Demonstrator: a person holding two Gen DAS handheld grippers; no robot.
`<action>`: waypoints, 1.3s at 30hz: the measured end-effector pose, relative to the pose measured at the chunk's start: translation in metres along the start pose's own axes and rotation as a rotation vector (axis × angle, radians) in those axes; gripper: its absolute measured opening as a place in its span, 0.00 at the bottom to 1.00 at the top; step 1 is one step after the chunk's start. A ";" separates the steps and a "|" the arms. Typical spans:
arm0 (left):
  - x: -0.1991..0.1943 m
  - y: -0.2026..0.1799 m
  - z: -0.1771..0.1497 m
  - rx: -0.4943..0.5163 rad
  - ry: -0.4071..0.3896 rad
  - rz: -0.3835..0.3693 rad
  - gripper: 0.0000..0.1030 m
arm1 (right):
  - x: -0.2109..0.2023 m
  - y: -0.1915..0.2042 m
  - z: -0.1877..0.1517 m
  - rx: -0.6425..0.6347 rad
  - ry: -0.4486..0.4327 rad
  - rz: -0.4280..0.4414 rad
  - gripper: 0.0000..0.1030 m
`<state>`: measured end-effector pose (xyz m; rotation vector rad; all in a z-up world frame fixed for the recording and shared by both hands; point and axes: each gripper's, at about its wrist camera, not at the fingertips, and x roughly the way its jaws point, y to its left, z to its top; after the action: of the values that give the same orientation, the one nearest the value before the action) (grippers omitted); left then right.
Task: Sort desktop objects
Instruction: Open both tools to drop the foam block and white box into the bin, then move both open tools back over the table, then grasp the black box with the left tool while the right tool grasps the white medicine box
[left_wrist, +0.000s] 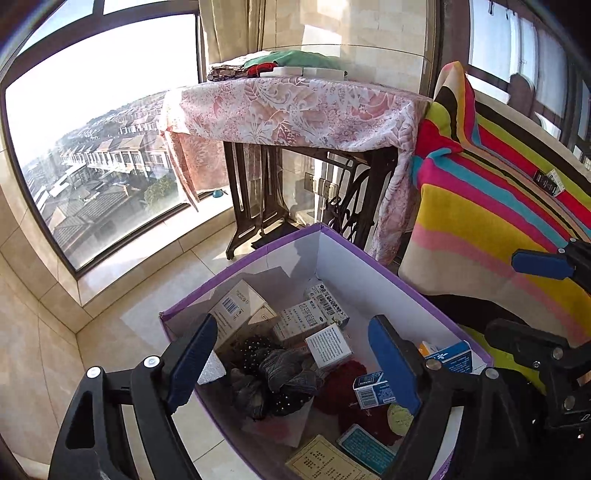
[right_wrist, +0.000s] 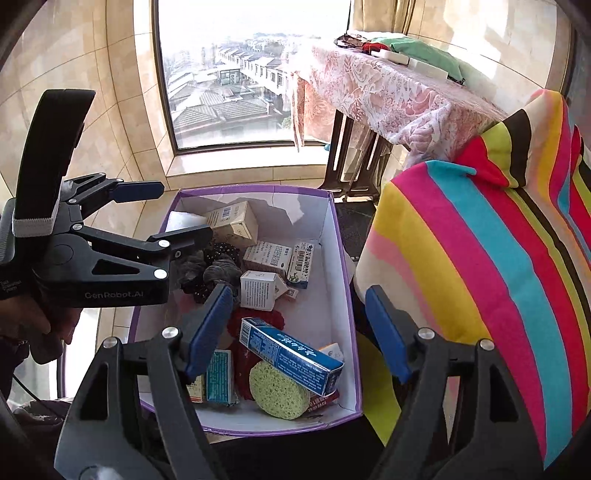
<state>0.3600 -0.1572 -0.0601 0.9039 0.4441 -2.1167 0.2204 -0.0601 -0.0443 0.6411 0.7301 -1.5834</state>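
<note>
A purple-edged white cardboard box (left_wrist: 365, 266) (right_wrist: 341, 258) stands on the floor, holding several small medicine cartons, dark scrunchies (left_wrist: 284, 373) (right_wrist: 218, 262), a red knitted piece (left_wrist: 347, 373), a green round sponge (right_wrist: 277, 387) and a long blue carton (right_wrist: 291, 354). My left gripper (left_wrist: 295, 365) hovers open and empty above the box; it also shows in the right wrist view (right_wrist: 170, 210). My right gripper (right_wrist: 299, 332) is open and empty above the box's near right side; one blue pad of it shows in the left wrist view (left_wrist: 539, 264).
A chair draped in a bright striped blanket (left_wrist: 498, 206) (right_wrist: 498, 240) stands right of the box. A sewing-machine table under a pink floral cloth (left_wrist: 295, 110) (right_wrist: 388, 96) stands behind it. A large window (left_wrist: 92, 129) and tiled sill lie left.
</note>
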 end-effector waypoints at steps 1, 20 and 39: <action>-0.001 -0.005 0.002 0.011 -0.001 -0.007 0.82 | -0.006 -0.007 -0.001 0.011 -0.010 -0.016 0.74; 0.012 -0.285 0.103 0.391 0.056 -0.480 0.85 | -0.153 -0.290 -0.118 0.587 -0.064 -0.416 0.87; 0.176 -0.619 0.240 0.935 -0.014 -0.499 0.85 | -0.145 -0.500 -0.189 0.778 0.125 -0.509 0.87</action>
<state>-0.3049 0.0099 -0.0143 1.3779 -0.4411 -2.8345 -0.2566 0.2194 -0.0086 1.1883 0.3517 -2.3407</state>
